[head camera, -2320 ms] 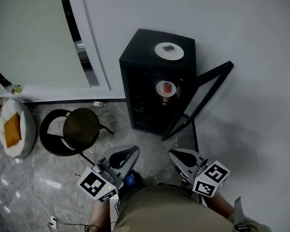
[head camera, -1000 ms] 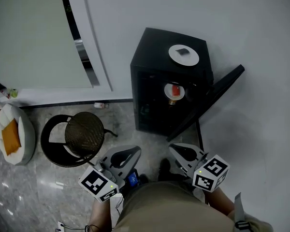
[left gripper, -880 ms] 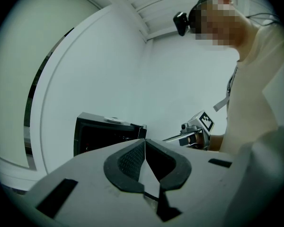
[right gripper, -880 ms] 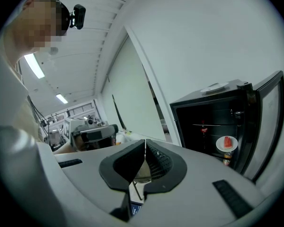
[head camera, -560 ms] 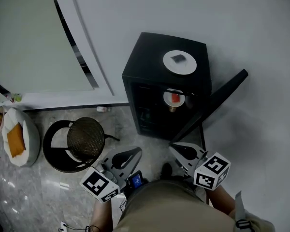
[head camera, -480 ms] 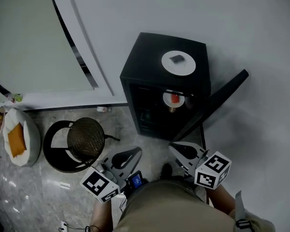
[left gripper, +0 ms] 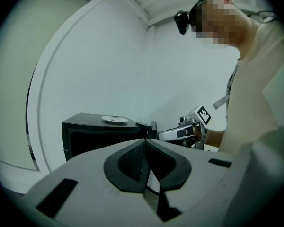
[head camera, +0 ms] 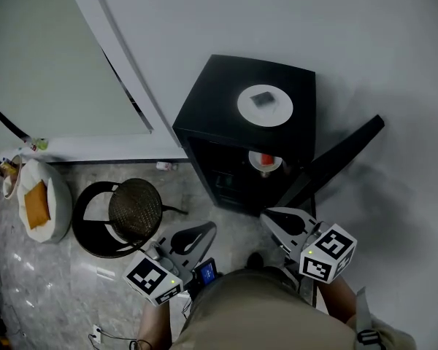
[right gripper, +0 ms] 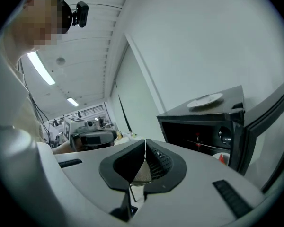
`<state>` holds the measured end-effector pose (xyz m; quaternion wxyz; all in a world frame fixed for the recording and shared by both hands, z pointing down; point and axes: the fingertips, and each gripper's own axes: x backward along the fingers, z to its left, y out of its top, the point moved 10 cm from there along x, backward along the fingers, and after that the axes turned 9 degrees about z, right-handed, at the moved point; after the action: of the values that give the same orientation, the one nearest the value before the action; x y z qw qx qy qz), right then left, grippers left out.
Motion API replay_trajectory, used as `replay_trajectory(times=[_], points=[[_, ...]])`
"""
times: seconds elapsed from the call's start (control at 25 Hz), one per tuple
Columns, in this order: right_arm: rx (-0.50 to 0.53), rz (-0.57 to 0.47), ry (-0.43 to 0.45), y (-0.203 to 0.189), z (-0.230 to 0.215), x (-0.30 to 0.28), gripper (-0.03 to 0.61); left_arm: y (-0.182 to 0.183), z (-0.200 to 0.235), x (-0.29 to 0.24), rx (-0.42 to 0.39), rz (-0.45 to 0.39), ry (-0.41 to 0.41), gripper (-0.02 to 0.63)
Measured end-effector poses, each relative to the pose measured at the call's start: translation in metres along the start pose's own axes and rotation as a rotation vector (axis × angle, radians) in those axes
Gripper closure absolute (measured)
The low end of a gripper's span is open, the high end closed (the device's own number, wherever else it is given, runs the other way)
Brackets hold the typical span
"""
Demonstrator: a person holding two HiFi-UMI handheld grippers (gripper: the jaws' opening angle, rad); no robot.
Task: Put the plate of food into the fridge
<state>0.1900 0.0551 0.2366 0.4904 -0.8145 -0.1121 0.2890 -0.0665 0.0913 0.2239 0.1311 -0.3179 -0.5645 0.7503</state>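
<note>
A small black fridge (head camera: 237,133) stands against the white wall with its door (head camera: 339,159) swung open to the right. On its top lies a white plate (head camera: 265,105) with a dark piece of food. A second white dish with something red (head camera: 265,160) sits on a shelf inside. My left gripper (head camera: 206,229) and right gripper (head camera: 269,216) are low in front of the fridge, both shut and empty. In the left gripper view the plate (left gripper: 115,119) shows beyond the shut left gripper (left gripper: 145,140). The right gripper view shows the plate (right gripper: 205,100) above the shut right gripper (right gripper: 145,142).
A round black stool with a mesh seat (head camera: 133,210) stands left of the fridge. A white bag with something orange (head camera: 38,204) lies at the far left on the marble floor. The person's body fills the bottom edge (head camera: 263,316).
Both grippers have moved forward toward the fridge and stayed shut. The fridge and its plate now sit closer and lower in the head view.
</note>
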Motion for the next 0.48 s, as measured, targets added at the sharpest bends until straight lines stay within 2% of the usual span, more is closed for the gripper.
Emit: replay_trajectory(times=[0.24, 0.48], points=[[0.109, -0.031, 0.035, 0.027, -0.03, 0.012, 0.557, 0.013, -0.007, -0.029, -0.005, 0.01, 0.036, 0.603], [0.169, -0.072, 0.055, 0.054, -0.046, 0.023, 0.557, 0.024, -0.011, -0.048, -0.017, 0.017, 0.05, 0.603]])
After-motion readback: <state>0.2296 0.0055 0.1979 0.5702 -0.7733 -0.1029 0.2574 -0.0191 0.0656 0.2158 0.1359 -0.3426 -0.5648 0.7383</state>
